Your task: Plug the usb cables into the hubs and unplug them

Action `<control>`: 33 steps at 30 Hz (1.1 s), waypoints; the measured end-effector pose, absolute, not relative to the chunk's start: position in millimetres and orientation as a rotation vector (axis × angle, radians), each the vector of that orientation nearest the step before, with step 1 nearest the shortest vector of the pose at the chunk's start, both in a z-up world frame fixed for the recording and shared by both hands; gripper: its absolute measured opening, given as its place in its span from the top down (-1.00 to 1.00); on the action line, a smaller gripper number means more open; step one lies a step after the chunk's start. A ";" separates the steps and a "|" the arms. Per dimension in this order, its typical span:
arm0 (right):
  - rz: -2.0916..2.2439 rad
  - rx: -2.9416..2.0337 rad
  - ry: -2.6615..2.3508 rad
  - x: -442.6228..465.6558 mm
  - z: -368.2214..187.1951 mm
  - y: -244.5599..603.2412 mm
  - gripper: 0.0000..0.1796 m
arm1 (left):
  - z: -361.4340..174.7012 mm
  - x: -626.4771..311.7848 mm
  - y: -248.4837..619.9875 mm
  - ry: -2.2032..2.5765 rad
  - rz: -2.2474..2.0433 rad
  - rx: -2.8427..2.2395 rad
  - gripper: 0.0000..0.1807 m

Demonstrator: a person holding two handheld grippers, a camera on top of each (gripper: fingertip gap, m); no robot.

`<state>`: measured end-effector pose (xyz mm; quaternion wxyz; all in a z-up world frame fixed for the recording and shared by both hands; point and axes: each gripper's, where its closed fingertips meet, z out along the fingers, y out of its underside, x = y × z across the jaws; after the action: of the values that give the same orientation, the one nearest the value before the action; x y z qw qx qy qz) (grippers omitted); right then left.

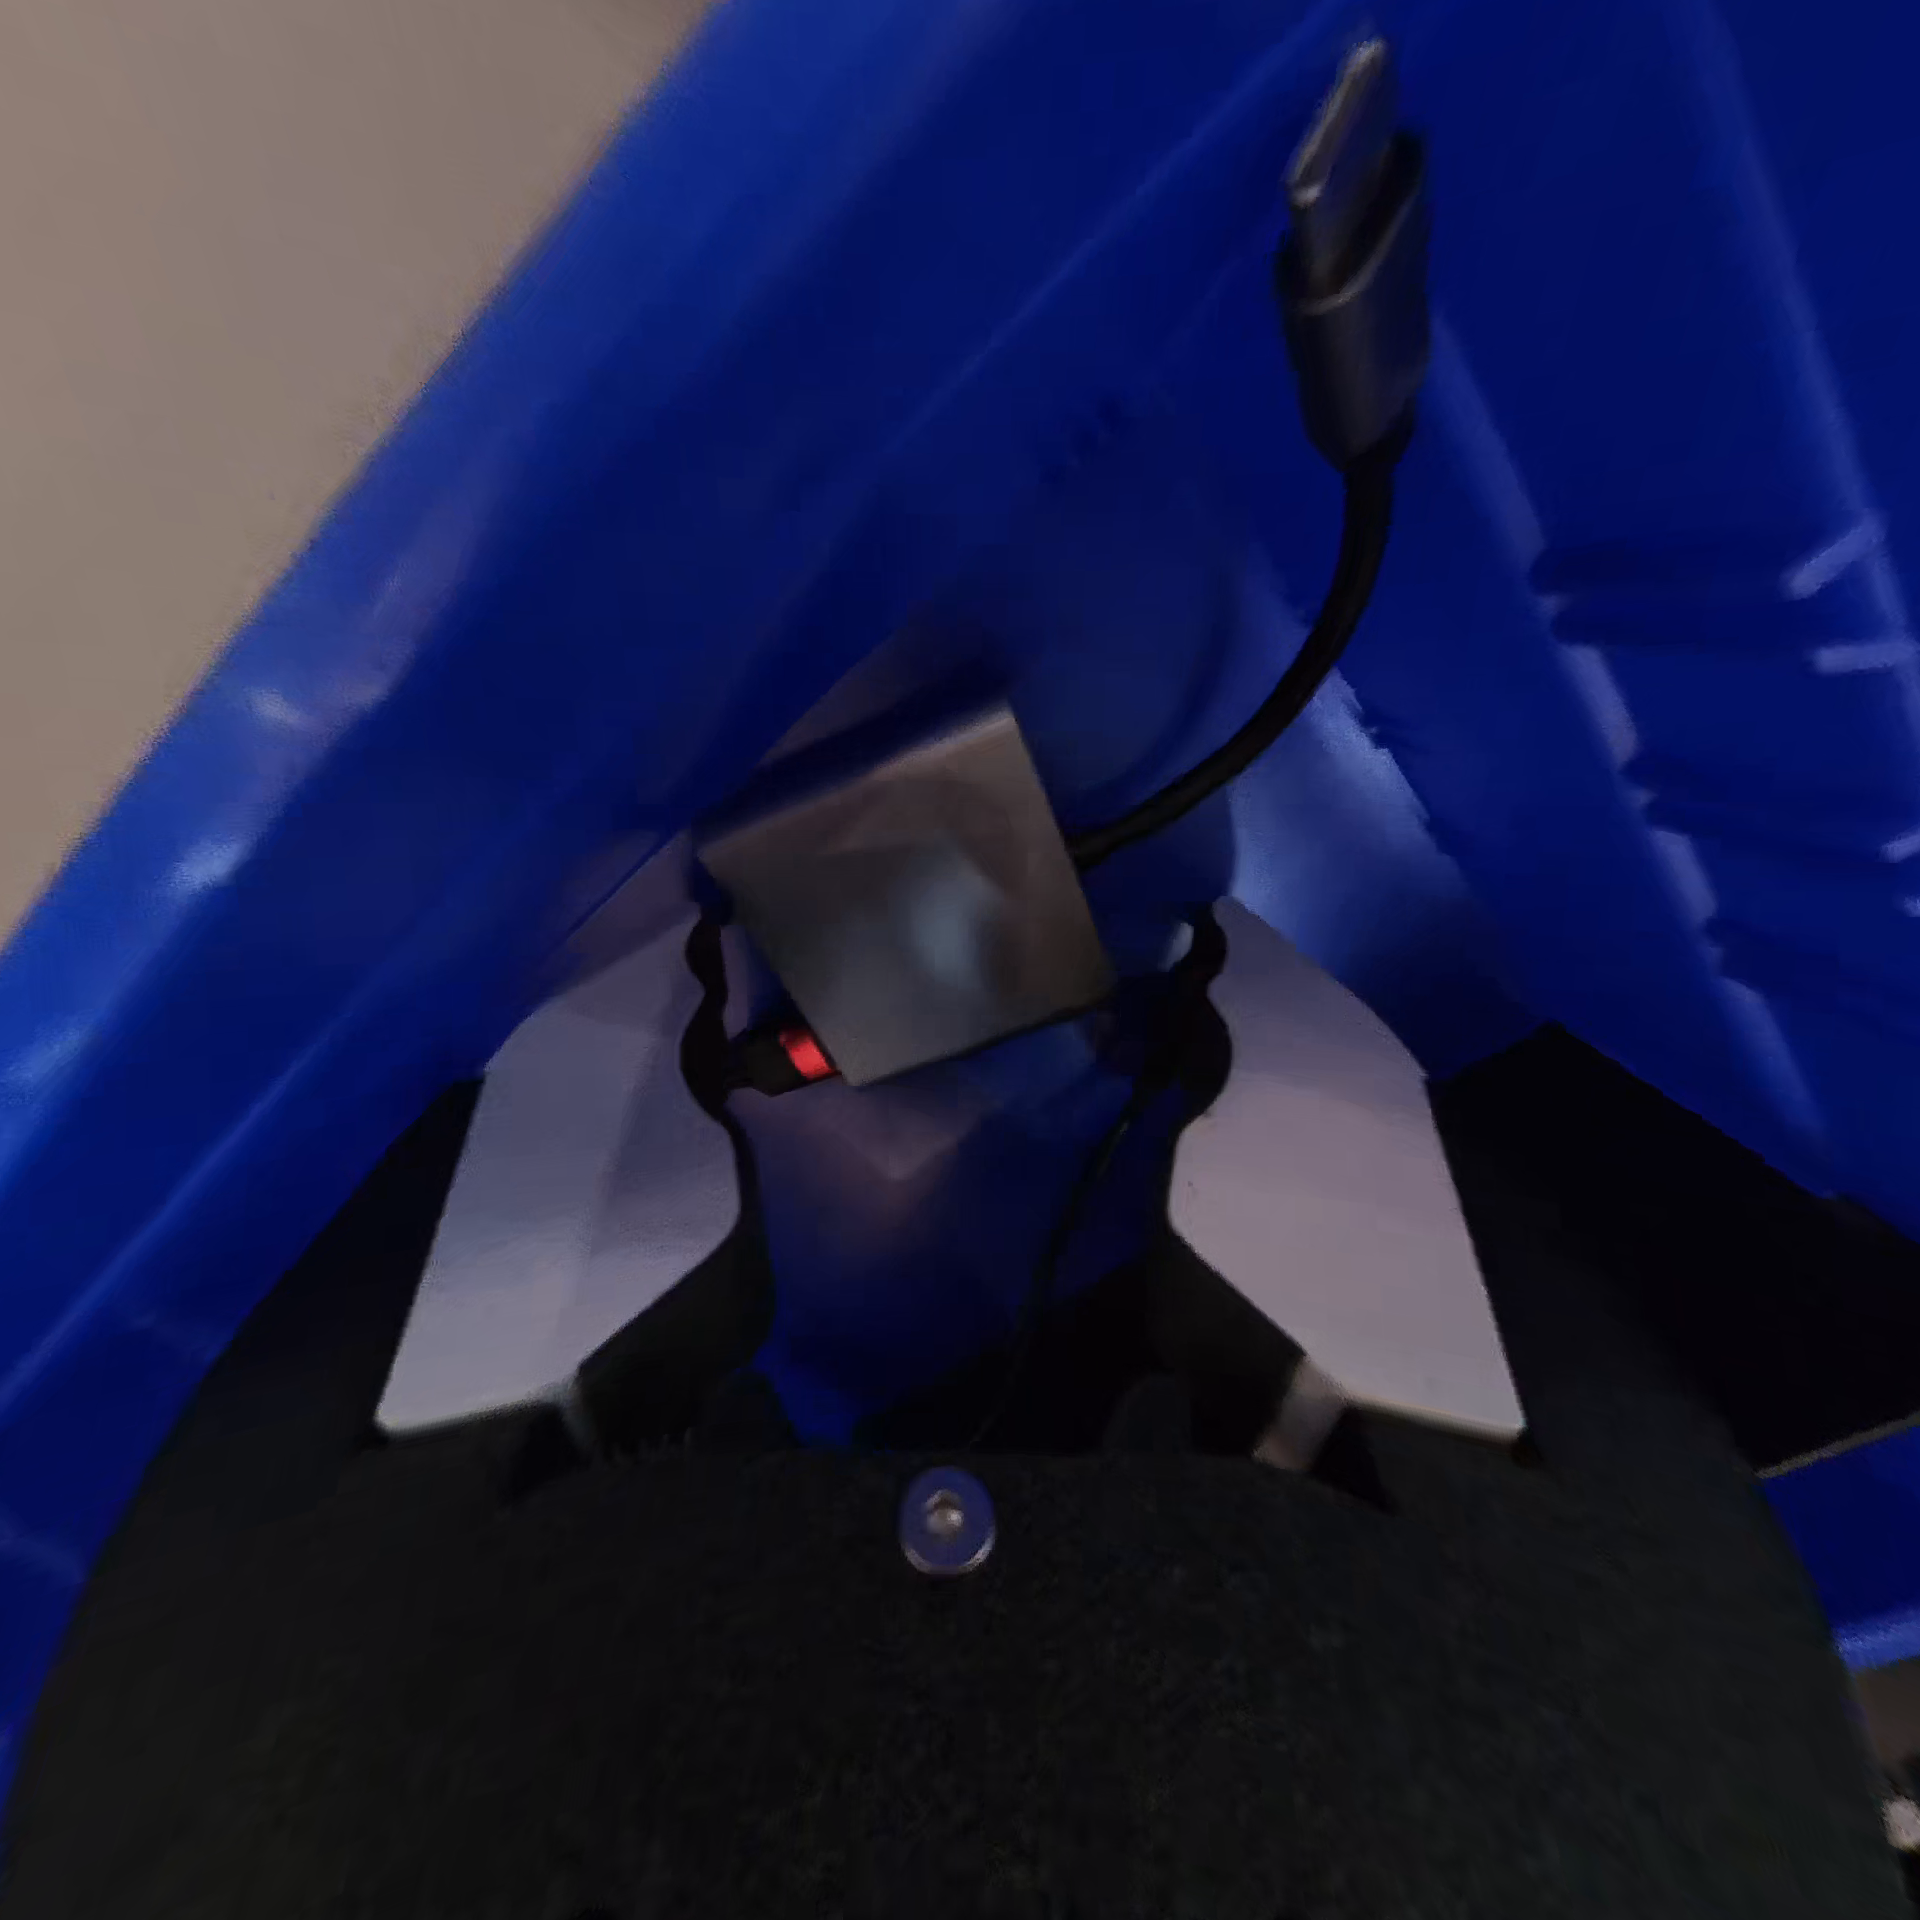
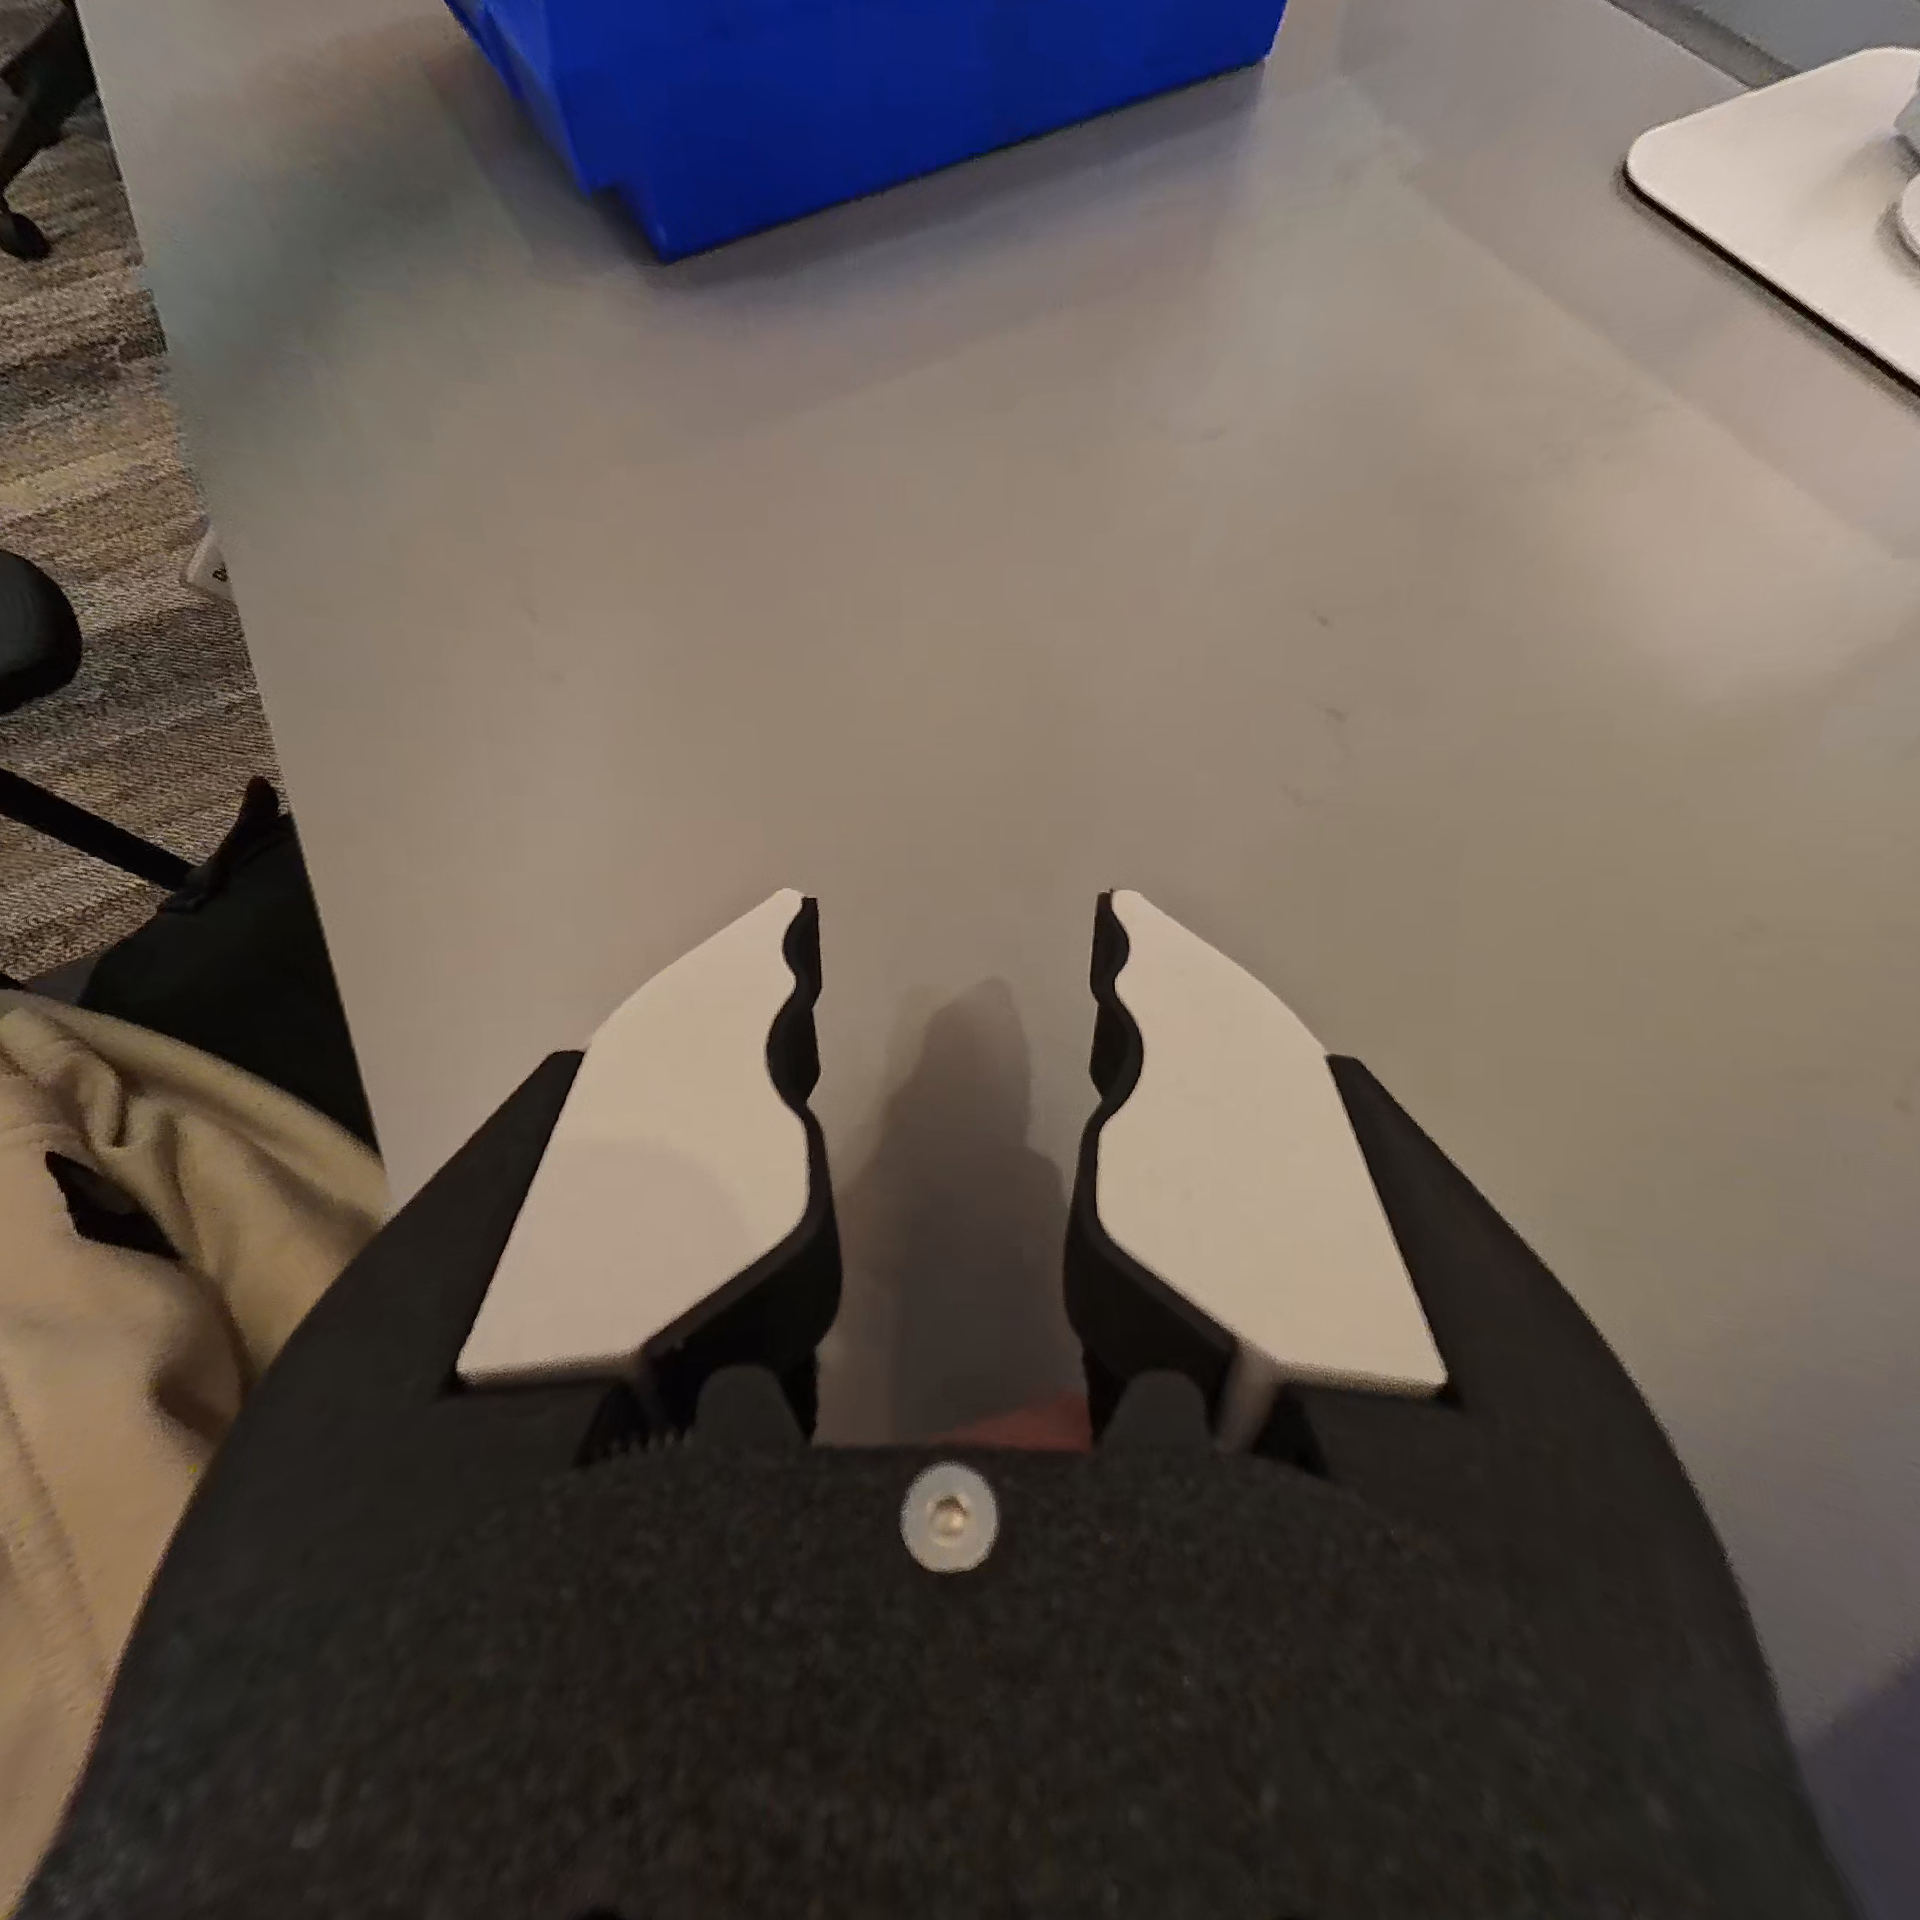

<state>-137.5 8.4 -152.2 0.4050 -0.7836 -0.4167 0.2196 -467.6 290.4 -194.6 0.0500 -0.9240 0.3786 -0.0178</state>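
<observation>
In the left wrist view, a grey USB hub (image 1: 914, 914) lies inside a blue bin (image 1: 727, 468). A black plug with a red tip (image 1: 790, 1060) sits in the hub's near-left end, and its thin black cable (image 1: 1070, 1226) runs back toward me. The hub's own short black lead ends in a grey connector (image 1: 1351, 229) at the upper right. My left gripper (image 1: 951, 935) is open wide, with its fingertips on either side of the hub; I cannot tell whether they touch it. My right gripper (image 2: 956, 904) is open and empty above the grey table (image 2: 1143, 571).
The blue bin (image 2: 862, 104) stands at the table's far side in the right wrist view. A white flat stand base (image 2: 1787, 197) is at the far right. The table's left edge drops to carpet (image 2: 94, 499). A cream garment (image 2: 125, 1299) is at the near left. Tip to tip, the grippers are about 45 centimetres apart.
</observation>
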 end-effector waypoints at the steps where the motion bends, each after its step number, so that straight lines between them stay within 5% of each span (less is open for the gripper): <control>1: 0.553 -1.974 -1.058 -138.9 -151.3 7.7 0.45 | -194.5 -466.9 290.2 1.154 -0.042 -2.834 0.09; 3: 0.548 -1.970 -1.070 -141.0 -149.3 5.8 0.45 | -192.6 -467.3 288.1 1.160 -0.017 -2.866 0.30; 10: 0.552 -1.936 -1.067 -139.1 -133.6 -0.6 0.46 | -165.6 -482.6 292.1 1.166 0.174 -2.736 0.33; 26: 0.501 -1.899 -0.979 -124.8 -106.1 4.4 0.49 | 162.4 -376.2 223.4 1.146 -0.008 -2.075 0.34; 33: 0.616 -1.862 -0.915 -120.9 -97.3 0.8 0.50 | 182.5 -296.3 167.1 1.262 -0.120 -1.896 0.35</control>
<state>-120.9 0.8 -97.3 0.4694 -0.7597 -0.3734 0.2513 -296.3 167.1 182.5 0.4172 -0.7556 0.5027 -0.0479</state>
